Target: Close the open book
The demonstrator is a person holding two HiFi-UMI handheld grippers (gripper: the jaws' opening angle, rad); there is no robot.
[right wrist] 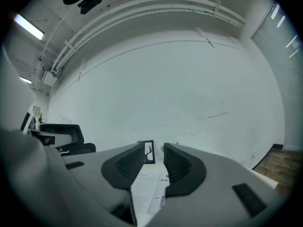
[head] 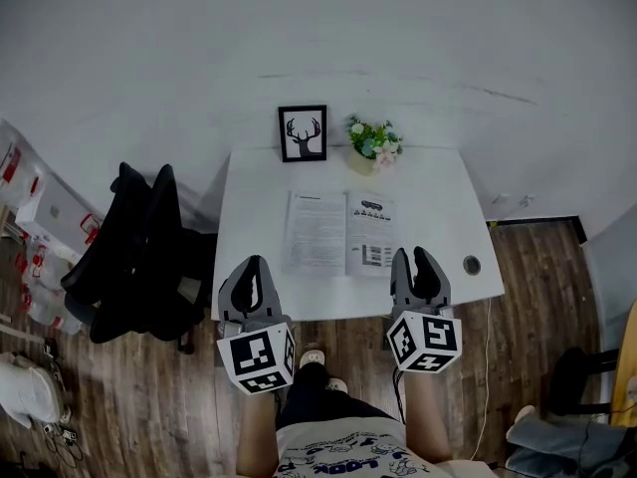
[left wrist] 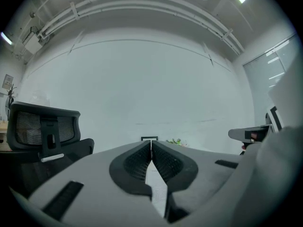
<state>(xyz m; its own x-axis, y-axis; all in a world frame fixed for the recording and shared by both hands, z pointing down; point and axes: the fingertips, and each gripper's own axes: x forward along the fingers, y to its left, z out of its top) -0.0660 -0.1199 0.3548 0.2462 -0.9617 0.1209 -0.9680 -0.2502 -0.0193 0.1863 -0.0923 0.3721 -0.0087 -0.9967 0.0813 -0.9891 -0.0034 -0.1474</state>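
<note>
The open book (head: 339, 232) lies flat in the middle of the white table (head: 438, 217), both printed pages facing up. My left gripper (head: 257, 263) hovers at the table's near edge, left of the book, with its jaws shut and nothing between them (left wrist: 151, 144). At the near edge by the book's right corner is my right gripper (head: 412, 255), its jaws open with a gap between the tips (right wrist: 154, 148). In the right gripper view the book (right wrist: 147, 189) shows below and ahead, between the jaws. Neither gripper touches the book.
A framed deer picture (head: 303, 132) and a small flower pot (head: 373, 145) stand at the table's far edge behind the book. A cable hole (head: 472, 264) is at the near right corner. A black office chair (head: 139, 257) stands left of the table, with boxes (head: 45, 217) beyond it.
</note>
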